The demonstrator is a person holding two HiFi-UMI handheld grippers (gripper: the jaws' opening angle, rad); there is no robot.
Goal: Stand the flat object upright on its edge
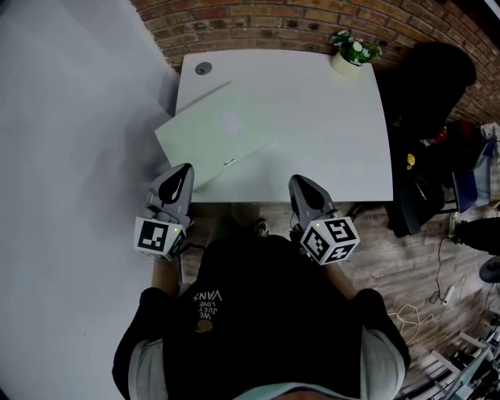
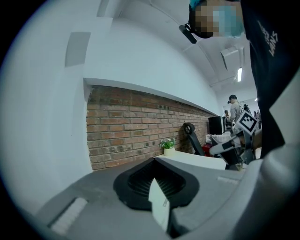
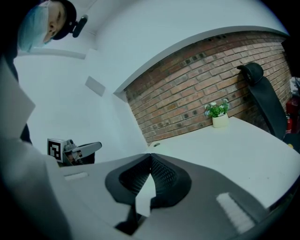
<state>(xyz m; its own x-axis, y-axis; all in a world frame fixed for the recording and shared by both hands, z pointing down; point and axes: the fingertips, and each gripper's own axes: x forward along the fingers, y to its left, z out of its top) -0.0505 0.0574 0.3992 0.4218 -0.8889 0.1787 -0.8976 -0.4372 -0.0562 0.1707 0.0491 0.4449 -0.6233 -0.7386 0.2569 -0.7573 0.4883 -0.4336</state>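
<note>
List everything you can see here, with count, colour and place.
table: one, white, against the wall
laptop: one, pale green, closed, flat on the table's near left, one corner past the left edge
plant: one, green with white flowers in a white pot, far right corner of the table
grommet: one, grey, far left corner of the table
wall: one, red brick, behind the table
board: one, black, leaning on the wall right of the table
cables: a few, white, on the wood floor at right
left hand-held gripper: one, grey, shut, at the laptop's near edge
right hand-held gripper: one, grey, shut, at the table's near edge
shirt: one, black, on the person
</note>
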